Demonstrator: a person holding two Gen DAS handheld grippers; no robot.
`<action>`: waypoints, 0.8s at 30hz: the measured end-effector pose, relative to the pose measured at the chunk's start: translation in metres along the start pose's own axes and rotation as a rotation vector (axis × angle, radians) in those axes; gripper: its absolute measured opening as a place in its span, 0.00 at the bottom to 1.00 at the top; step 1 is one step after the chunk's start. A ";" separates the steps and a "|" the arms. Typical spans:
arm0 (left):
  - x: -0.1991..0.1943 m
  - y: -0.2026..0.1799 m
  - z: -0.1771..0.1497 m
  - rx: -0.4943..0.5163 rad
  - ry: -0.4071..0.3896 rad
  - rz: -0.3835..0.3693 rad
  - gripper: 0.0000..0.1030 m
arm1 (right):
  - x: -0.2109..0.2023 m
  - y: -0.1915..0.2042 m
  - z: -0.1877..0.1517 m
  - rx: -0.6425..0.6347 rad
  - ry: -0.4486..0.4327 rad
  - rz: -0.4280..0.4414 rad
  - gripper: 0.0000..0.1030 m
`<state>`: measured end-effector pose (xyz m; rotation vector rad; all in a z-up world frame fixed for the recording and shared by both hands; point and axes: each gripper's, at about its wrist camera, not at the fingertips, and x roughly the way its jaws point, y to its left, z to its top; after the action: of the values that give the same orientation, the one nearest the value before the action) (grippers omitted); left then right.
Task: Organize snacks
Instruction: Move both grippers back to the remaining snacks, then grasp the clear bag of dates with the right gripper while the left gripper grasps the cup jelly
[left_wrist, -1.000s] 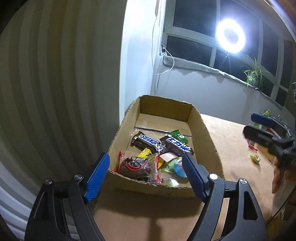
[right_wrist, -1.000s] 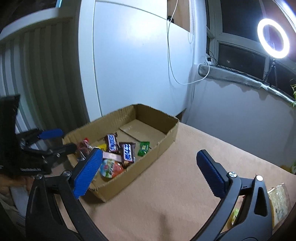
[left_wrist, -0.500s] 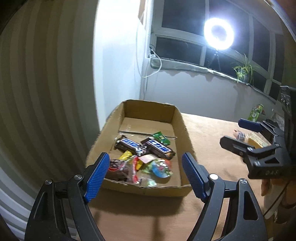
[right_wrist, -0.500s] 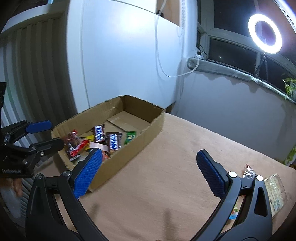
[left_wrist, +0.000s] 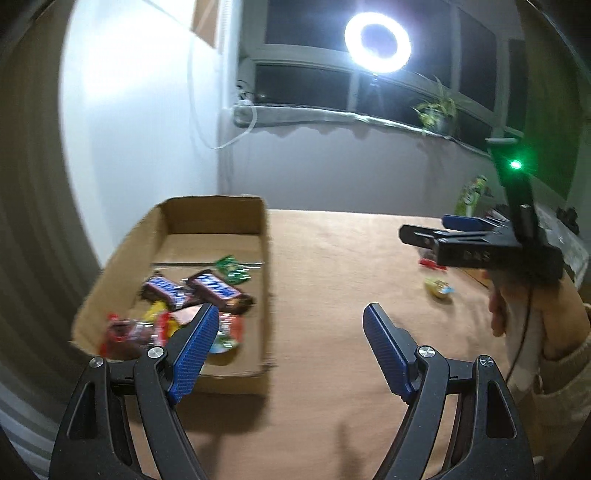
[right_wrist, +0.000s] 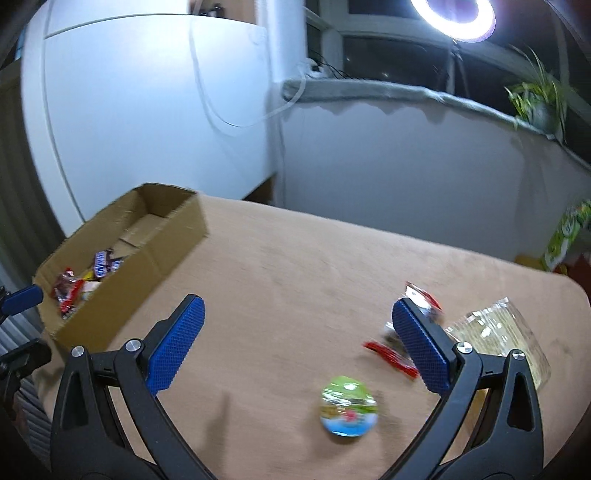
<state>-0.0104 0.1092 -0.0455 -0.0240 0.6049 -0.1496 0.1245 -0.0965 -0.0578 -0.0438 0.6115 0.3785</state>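
A shallow cardboard box (left_wrist: 264, 266) (right_wrist: 173, 243) sits at the table's left end, holding two Snickers bars (left_wrist: 195, 290), a green packet (left_wrist: 232, 269) and several other wrapped snacks. My left gripper (left_wrist: 288, 317) hovers open and empty over the table beside the box's right wall. My right gripper (right_wrist: 295, 310) (left_wrist: 428, 229) is open and empty above the right side of the table. Under it lies a round green and blue snack (right_wrist: 347, 406) (left_wrist: 437, 288). A red-edged packet (right_wrist: 391, 354) and a second red-edged packet (right_wrist: 423, 295) lie behind its right finger. A clear bag (right_wrist: 502, 339) lies further right.
A green box (right_wrist: 565, 236) stands at the table's far right edge. A white cabinet and a grey wall stand behind the table, with a ring light (left_wrist: 376, 37) and a potted plant (right_wrist: 535, 99) on the window sill. A hand (left_wrist: 532, 314) holds the right gripper.
Both grippers have swung to the right, away from the box. The right one now looks at the loose snacks on the table's right side. Both stayed open.
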 end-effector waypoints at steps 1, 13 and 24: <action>0.002 -0.004 0.000 0.007 0.005 -0.007 0.78 | 0.003 -0.006 -0.002 0.010 0.010 -0.003 1.00; 0.041 -0.057 0.005 0.087 0.065 -0.118 0.78 | 0.030 -0.071 -0.024 0.153 0.114 0.032 1.00; 0.104 -0.120 0.015 0.144 0.175 -0.295 0.78 | 0.060 -0.089 -0.007 0.097 0.195 0.045 1.00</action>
<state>0.0668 -0.0246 -0.0842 0.0395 0.7622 -0.4849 0.1975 -0.1602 -0.1036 0.0264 0.8243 0.3905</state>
